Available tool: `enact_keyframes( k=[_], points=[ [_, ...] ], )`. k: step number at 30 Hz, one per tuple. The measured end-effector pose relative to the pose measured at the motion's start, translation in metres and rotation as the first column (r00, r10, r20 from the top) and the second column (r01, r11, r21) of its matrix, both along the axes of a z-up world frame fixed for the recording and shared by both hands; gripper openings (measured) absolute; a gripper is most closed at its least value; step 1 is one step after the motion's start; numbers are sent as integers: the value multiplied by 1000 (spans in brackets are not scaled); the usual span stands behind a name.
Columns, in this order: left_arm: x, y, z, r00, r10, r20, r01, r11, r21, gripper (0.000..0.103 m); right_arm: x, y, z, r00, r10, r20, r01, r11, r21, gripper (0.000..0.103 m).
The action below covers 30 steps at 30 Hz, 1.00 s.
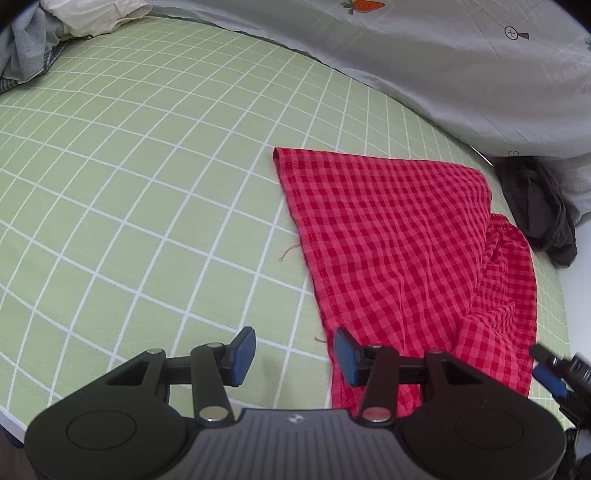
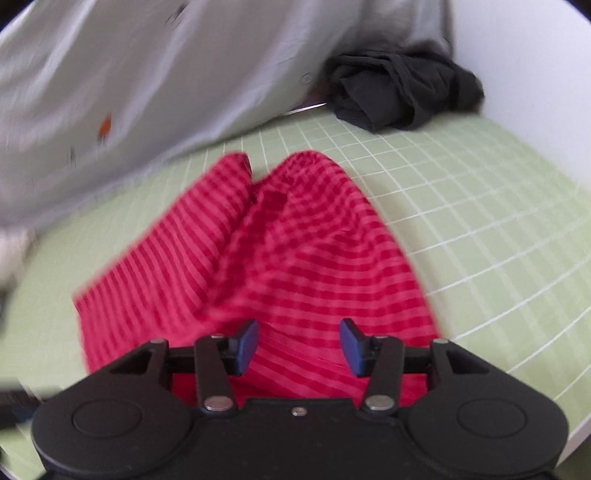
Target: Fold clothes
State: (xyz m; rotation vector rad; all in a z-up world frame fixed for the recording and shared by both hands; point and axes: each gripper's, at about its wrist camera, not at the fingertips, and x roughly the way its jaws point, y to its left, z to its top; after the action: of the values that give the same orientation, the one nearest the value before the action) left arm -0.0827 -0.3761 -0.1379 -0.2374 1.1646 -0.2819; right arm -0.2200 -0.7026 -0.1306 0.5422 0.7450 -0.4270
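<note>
A red checked garment lies mostly flat on the green grid bedsheet, with a rumpled fold along its right side. My left gripper is open and empty, hovering above the garment's near left corner. The right gripper shows at the left wrist view's right edge. In the right wrist view, which is motion-blurred, the right gripper is open and empty just above the garment, which bunches into two humps ahead of it.
A grey quilt with carrot prints lies along the far side. A dark crumpled garment sits at the corner. A pile of clothes and a pillow lie at the far left. A white wall borders the bed.
</note>
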Motion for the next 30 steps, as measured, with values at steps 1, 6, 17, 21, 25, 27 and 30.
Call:
enact_keyframes(
  k=[1,6,17,21,25,27,30],
  points=[
    [-1,2,0,1000,1,-1,-1,1000,0,48,4,1,2,999,-20,25,19,999,46,50],
    [-2,9,-5,1000,11,-14,-10,1000,7,48,35,13,-3,999,-47,8,44,979,200,50],
    [7,17,-9,999,28,-21,-29,1000,-3,49,-4,39,-11,998,13,-62,3,969,248,1],
    [17,14,-16,999,27,-34,-27,1000,0,49,-28,44,-16,980,27,-199,26,966,259,2],
    [30,7,-19,999,24,-34,-24,1000,0,49,-36,37,2,986,-12,-166,46,977,207,38],
    [38,3,-20,999,22,-33,-22,1000,0,49,-32,29,7,989,-20,-148,42,988,148,50],
    [47,-8,-20,999,17,-28,-17,1000,5,49,-21,14,7,988,-18,-155,26,999,45,49]
  ],
)
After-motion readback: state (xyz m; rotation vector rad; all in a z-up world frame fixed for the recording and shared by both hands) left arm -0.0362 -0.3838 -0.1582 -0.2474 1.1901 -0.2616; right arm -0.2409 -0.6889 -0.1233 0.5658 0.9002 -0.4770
